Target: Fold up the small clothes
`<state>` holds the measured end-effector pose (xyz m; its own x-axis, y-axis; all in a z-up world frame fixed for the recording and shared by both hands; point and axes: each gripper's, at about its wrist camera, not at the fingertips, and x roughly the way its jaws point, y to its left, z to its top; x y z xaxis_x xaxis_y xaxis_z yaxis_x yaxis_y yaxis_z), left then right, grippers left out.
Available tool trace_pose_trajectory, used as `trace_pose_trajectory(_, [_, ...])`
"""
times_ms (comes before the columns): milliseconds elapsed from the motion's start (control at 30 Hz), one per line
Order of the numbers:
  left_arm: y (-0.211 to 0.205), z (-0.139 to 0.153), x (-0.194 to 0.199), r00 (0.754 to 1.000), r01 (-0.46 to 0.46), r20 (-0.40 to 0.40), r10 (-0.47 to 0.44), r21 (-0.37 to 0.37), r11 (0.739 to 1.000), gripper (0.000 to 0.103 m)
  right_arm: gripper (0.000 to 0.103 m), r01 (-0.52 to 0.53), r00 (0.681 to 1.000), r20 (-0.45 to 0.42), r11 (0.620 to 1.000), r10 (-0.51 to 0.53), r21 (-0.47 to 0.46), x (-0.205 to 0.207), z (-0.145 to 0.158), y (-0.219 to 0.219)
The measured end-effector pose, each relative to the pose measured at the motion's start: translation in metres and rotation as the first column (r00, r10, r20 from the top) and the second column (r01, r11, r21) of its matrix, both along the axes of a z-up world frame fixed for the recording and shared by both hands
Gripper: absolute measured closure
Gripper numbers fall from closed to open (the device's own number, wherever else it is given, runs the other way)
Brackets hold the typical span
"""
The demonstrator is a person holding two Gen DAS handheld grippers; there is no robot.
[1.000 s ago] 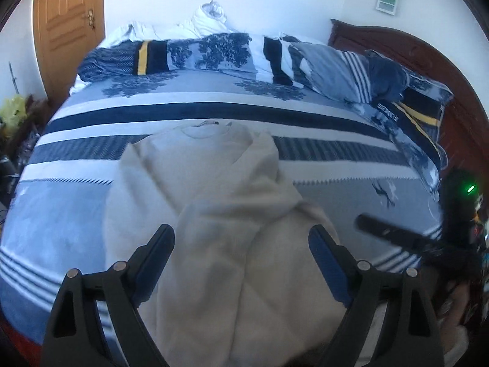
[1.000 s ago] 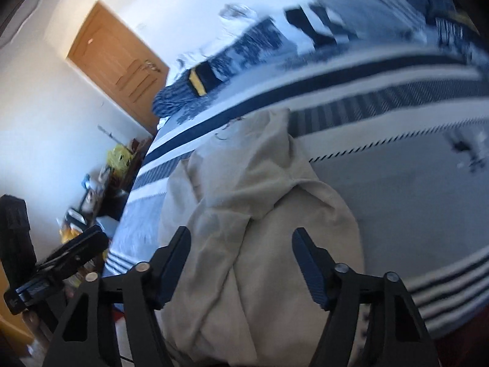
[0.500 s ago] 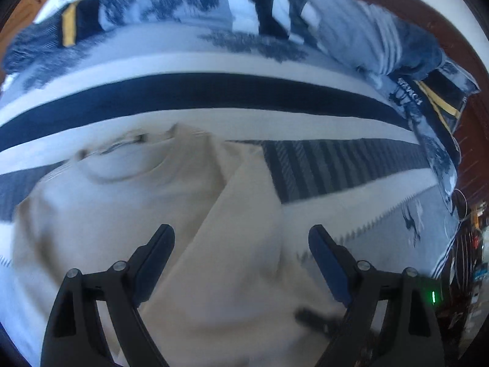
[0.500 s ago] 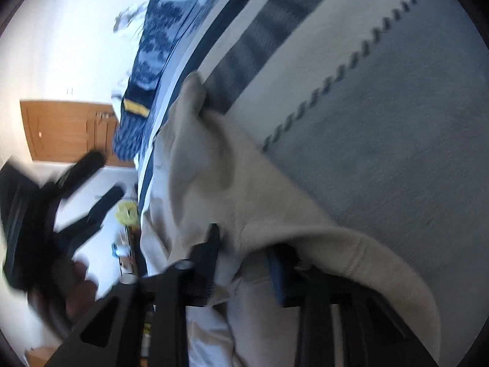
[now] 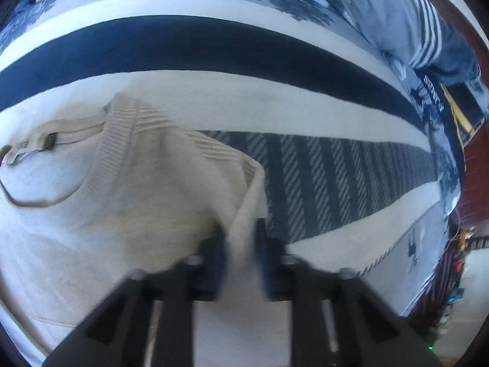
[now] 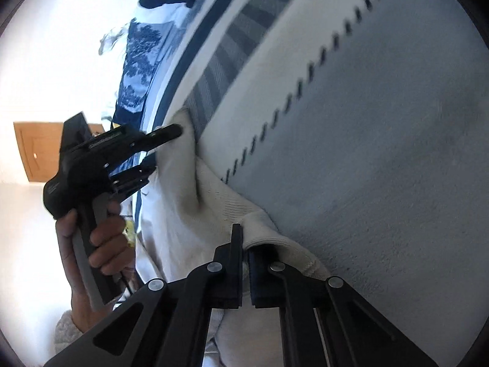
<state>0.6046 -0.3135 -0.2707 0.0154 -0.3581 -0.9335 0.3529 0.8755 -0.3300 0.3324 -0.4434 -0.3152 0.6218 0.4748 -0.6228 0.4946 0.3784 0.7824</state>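
Lying flat on bedspread (image 5: 305, 116), cream sweater (image 5: 91, 208), collar toward the pillows (image 5: 406, 21).

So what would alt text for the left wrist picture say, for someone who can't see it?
The left gripper is closing on a fold of a cream knitted sweater lying on a blue-and-white striped bedspread. The sweater's ribbed collar sits to the left; pillows lie at top right.

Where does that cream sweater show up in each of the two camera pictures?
Left wrist view: the cream sweater fills the lower left, its edge between the left gripper's closing jaws.
Right wrist view: it runs down the centre-left, its hem clamped in the right gripper.
Shared landmark: the diagonally striped grey band of the bedspread, beside the sweater's edge in both.
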Motion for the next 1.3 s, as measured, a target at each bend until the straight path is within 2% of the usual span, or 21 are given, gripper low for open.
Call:
trace_pose_trajectory(133, [0.004, 0.029, 0.012, 0.998, -0.037, 0.052, 0.041, -0.074, 0.997, 0.095, 0.100, 0.043, 0.999, 0.026, 0.999, -0.044, 0.033, -0.006, 0.000, -0.013])
trace_pose_trajectory(233, [0.009, 0.036, 0.020, 0.995, -0.091, 0.024, 0.097, -0.172, 0.981, 0.095, 0.100, 0.141, 0.985, 0.095, 0.988, -0.147, 0.060, -0.024, 0.011, -0.030])
trace_pose_trajectory(300, [0.008, 0.024, 0.028, 0.993, -0.115, -0.043, 0.109, -0.198, 0.973, 0.093, 0.101, 0.152, 0.982, 0.109, 0.987, -0.157, 0.057, -0.026, 0.016, -0.032])
trace_pose_trajectory(400, [0.002, -0.005, 0.039, 0.987, -0.139, -0.092, 0.129, -0.108, 0.984, 0.092, 0.100, 0.148, 0.986, 0.070, 0.987, -0.153, 0.068, -0.026, 0.003, -0.034])
trace_pose_trajectory(500, [0.006, 0.001, 0.032, 0.991, -0.127, -0.069, 0.118, -0.148, 0.981, 0.090, 0.099, 0.149, 0.988, 0.028, 0.979, -0.154, 0.141, -0.030, -0.015, -0.037])
trace_pose_trajectory(533, [0.005, 0.009, 0.027, 0.995, -0.095, -0.054, 0.087, -0.166, 0.982, 0.085, 0.098, 0.149, 0.988, 0.026, 0.980, -0.154, 0.131, -0.031, -0.012, -0.038])
trace_pose_trajectory(567, [0.003, 0.012, 0.024, 0.997, -0.077, -0.044, 0.070, -0.168, 0.983, 0.069, 0.096, 0.157, 0.986, 0.027, 0.978, -0.162, 0.139, -0.033, -0.008, -0.037])
trace_pose_trajectory(600, [0.001, 0.017, 0.022, 0.998, -0.059, -0.028, 0.055, -0.161, 0.985, 0.056, 0.086, 0.155, 0.987, 0.029, 0.975, -0.161, 0.157, -0.031, -0.006, -0.034])
trace_pose_trajectory(633, [-0.006, 0.021, 0.021, 0.999, -0.039, 0.001, 0.040, -0.153, 0.987, 0.055, 0.070, 0.150, 0.987, 0.039, 0.976, -0.158, 0.161, -0.030, -0.004, -0.032])
trace_pose_trajectory(667, [-0.014, 0.024, 0.019, 0.999, -0.018, 0.031, 0.022, -0.134, 0.991, 0.055, 0.065, 0.144, 0.987, 0.053, 0.980, -0.152, 0.140, -0.028, 0.002, -0.030])
trace_pose_trajectory(767, [-0.037, 0.016, 0.016, 0.999, 0.031, 0.026, -0.029, -0.045, 0.999, 0.055, 0.064, 0.125, 0.989, 0.067, 0.985, -0.133, 0.117, -0.023, 0.003, -0.028])
trace_pose_trajectory(800, [-0.042, 0.010, 0.015, 0.999, 0.032, 0.022, -0.032, -0.014, 0.999, 0.059, 0.065, 0.132, 0.988, 0.062, 0.983, -0.141, 0.124, -0.022, -0.001, -0.028])
trace_pose_trajectory(833, [-0.046, 0.005, 0.015, 0.999, 0.024, 0.026, -0.024, 0.012, 1.000, 0.065, 0.073, 0.142, 0.987, 0.062, 0.980, -0.152, 0.142, -0.021, -0.005, -0.030])
trace_pose_trajectory(867, [-0.048, 0.002, 0.015, 0.999, 0.017, 0.030, -0.018, 0.025, 1.000, 0.081, 0.079, 0.142, 0.986, 0.062, 0.979, -0.153, 0.145, -0.023, -0.008, -0.031])
trace_pose_trajectory(900, [-0.048, 0.002, 0.016, 0.999, 0.012, 0.036, -0.014, 0.032, 0.999, 0.097, 0.093, 0.133, 0.988, 0.057, 0.982, -0.142, 0.132, -0.021, -0.007, -0.031])
trace_pose_trajectory(933, [-0.046, 0.006, 0.017, 0.999, 0.005, 0.039, -0.005, -0.007, 1.000, 0.099, 0.098, 0.128, 0.989, 0.059, 0.984, -0.136, 0.123, -0.018, -0.007, -0.031])
trace_pose_trajectory(1033, [-0.040, 0.027, 0.018, 0.996, -0.010, 0.083, 0.020, -0.119, 0.993, 0.101, 0.099, 0.168, 0.979, 0.098, 0.980, -0.179, 0.110, -0.030, 0.004, -0.040])
trace_pose_trajectory(1100, [-0.030, 0.043, 0.025, 0.992, -0.061, 0.097, 0.084, -0.224, 0.973, 0.101, 0.099, 0.194, 0.971, 0.129, 0.978, -0.203, 0.074, -0.037, 0.016, -0.042])
trace_pose_trajectory(1133, [-0.027, 0.043, 0.027, 0.990, -0.074, 0.102, 0.100, -0.236, 0.969, 0.101, 0.099, 0.199, 0.968, 0.138, 0.977, -0.208, 0.072, -0.038, 0.018, -0.041])
trace_pose_trajectory(1200, [-0.032, 0.038, 0.034, 0.987, -0.089, 0.117, 0.115, -0.209, 0.974, 0.101, 0.099, 0.196, 0.971, 0.123, 0.978, -0.204, 0.069, -0.037, 0.013, -0.039])
trace_pose_trajectory(1300, [-0.039, 0.011, 0.043, 0.980, -0.117, 0.152, 0.128, -0.083, 0.990, 0.103, 0.099, 0.209, 0.974, 0.072, 0.975, -0.214, 0.069, -0.034, -0.002, -0.041])
